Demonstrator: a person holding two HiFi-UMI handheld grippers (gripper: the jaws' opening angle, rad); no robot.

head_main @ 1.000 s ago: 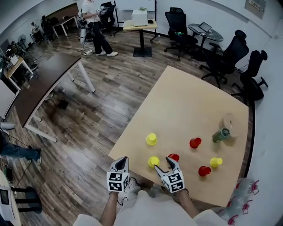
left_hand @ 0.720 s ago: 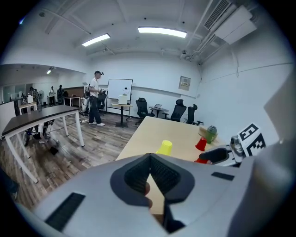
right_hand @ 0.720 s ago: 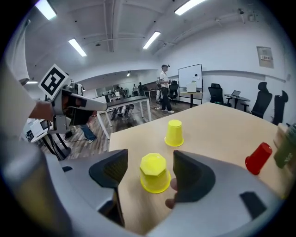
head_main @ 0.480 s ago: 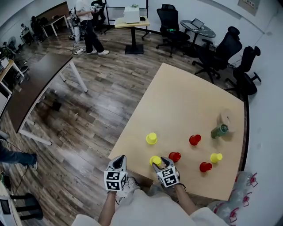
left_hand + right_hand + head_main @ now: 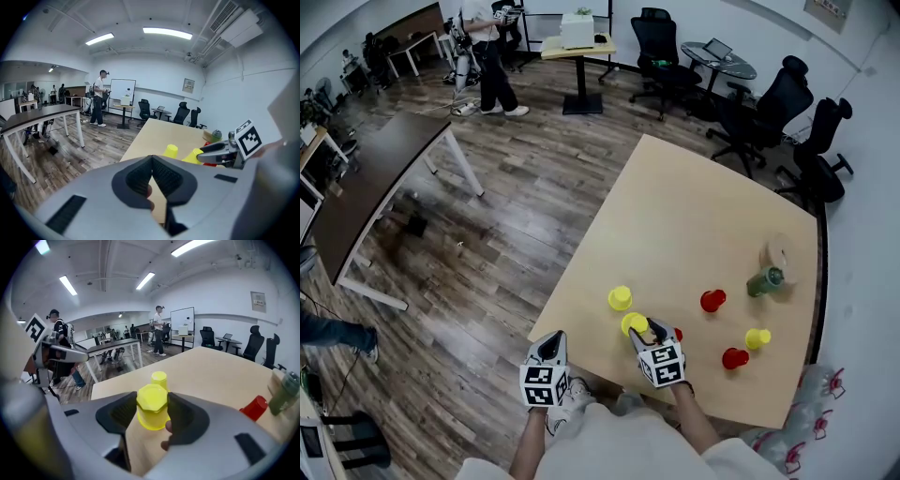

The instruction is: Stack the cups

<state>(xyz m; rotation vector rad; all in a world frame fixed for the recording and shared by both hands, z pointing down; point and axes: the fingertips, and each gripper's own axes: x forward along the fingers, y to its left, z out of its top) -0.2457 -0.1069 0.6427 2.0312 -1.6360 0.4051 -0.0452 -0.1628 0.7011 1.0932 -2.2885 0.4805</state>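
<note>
cups, six of them, stand upside down on the pale wooden table [image 5: 694, 206] as i steer the rig from afar. at far left, the left gripper [image 5: 554, 339] hangs off the table's near edge, its ribbed black pads pressed together on nothing. next along, the far yellow cup [image 5: 620, 298] stands alone. just beside it, the right gripper [image 5: 646, 328] has just been closing its jaws, and its pads pinch the near yellow cup [image 5: 152, 407] by the sides; i cannot tell whether the rim has left the table. a hidden red cup [image 5: 677, 334] peeks out right behind that gripper. two more red cups [image 5: 712, 301] and a third yellow cup [image 5: 757, 338] are scattered further right, short of the green bottle [image 5: 766, 281].

the risks, as i judge them: these look like light, smooth plastic cups, tapered, with an eight-sided base on top. a pinch on that slick taper could let the cup slip out downward, and too hard a squeeze could buckle its thin wall. swinging away could clip the red cup close behind. setting it down off-centre over the far yellow cup would likely tip that one or push it along the smooth tabletop.
</note>
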